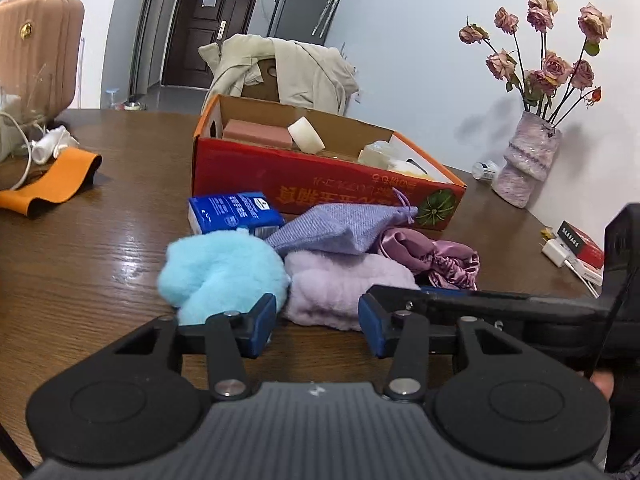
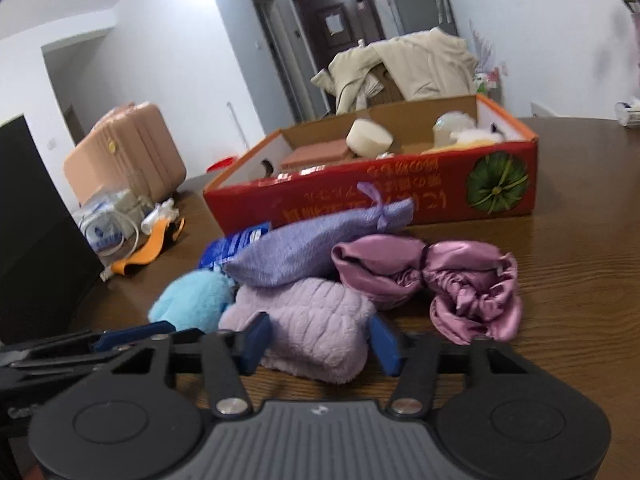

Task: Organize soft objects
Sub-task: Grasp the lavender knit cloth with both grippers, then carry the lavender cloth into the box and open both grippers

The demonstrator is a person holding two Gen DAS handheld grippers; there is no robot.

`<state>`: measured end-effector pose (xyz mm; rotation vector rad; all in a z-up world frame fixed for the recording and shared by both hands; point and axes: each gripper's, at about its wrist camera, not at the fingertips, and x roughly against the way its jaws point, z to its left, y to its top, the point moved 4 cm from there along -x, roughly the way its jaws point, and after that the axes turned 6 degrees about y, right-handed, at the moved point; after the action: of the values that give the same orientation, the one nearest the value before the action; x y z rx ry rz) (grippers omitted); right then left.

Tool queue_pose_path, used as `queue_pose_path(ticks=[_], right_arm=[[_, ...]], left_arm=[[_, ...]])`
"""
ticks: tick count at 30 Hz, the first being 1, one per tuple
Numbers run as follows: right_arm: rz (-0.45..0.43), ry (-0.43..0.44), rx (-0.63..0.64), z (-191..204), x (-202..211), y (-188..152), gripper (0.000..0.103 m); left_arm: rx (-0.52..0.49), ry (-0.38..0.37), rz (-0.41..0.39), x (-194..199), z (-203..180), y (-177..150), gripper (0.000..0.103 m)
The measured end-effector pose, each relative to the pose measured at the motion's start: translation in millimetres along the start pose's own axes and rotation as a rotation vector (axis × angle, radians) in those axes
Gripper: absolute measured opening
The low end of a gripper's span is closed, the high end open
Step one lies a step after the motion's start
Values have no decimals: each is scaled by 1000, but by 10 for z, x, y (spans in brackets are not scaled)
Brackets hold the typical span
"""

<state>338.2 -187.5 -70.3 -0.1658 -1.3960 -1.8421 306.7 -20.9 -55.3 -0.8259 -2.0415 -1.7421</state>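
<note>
The lilac fleece bundle [image 2: 304, 324] lies at the near edge of the soft pile on the worktop [image 2: 568, 280], touching the blue plush ball [image 1: 220, 276] on its left, with the lavender drawstring pouch [image 2: 316, 248] lying across its far side and the pink satin bonnet [image 2: 448, 280] just beside it on the right. Behind the pile stands the red cardboard box [image 2: 400, 200], already holding several items.

The right gripper [image 2: 320, 342] stands partly open with its blue pads on either side of the fleece bundle; whether they press on it I cannot tell. The left gripper [image 1: 318, 320] is also partly open, holding nothing; its left pad sits against the plush ball and the fleece edge lies just ahead of the gap.

A likely risk: with both grippers crowded at the same bundle, they may collide, and lifting the fleece could drag the pouch resting on it off the pile.

The left wrist view alone shows the vase of dried roses [image 1: 528, 160] and the blue tissue pack [image 1: 232, 212] in full; the right wrist view alone shows the whole bonnet.
</note>
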Motion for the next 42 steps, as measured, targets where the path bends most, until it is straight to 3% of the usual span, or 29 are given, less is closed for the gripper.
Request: queue_pose_path(ticks=[2, 7, 11, 16, 20, 23, 25, 29, 35, 39, 42], right_arm=[[15, 22, 17, 15, 23, -35, 37], [96, 128, 31, -4, 325, -154, 36], [87, 111, 8, -83, 649, -326, 46], [11, 96, -63, -234, 779, -296, 46], [12, 70, -121, -365, 646, -298, 41], [0, 84, -122, -373, 625, -342, 35], [-2, 72, -106, -362, 635, -372, 33], [-12, 53, -76, -300, 731, -427, 31], [-46, 58, -66, -246, 983, -447, 30], [-111, 81, -42, -186, 1169, -214, 30], [-172, 118, -26, -192, 1188, 187, 30]], left_arm=[[15, -20, 3, 35, 2, 4, 46], [19, -81, 52, 67, -125, -97, 48], [33, -117, 105, 1, -238, -213, 47], [70, -155, 138, -79, -296, -247, 46], [111, -158, 160, -100, -308, -284, 45], [111, -175, 162, -78, -352, -310, 32], [97, -167, 164, -47, -392, -319, 31], [70, -166, 144, 77, -493, -343, 22], [20, -179, 74, 325, -652, -248, 20], [-40, -208, -32, 452, -738, 194, 20], [-76, -202, -91, 360, -750, 645, 20]])
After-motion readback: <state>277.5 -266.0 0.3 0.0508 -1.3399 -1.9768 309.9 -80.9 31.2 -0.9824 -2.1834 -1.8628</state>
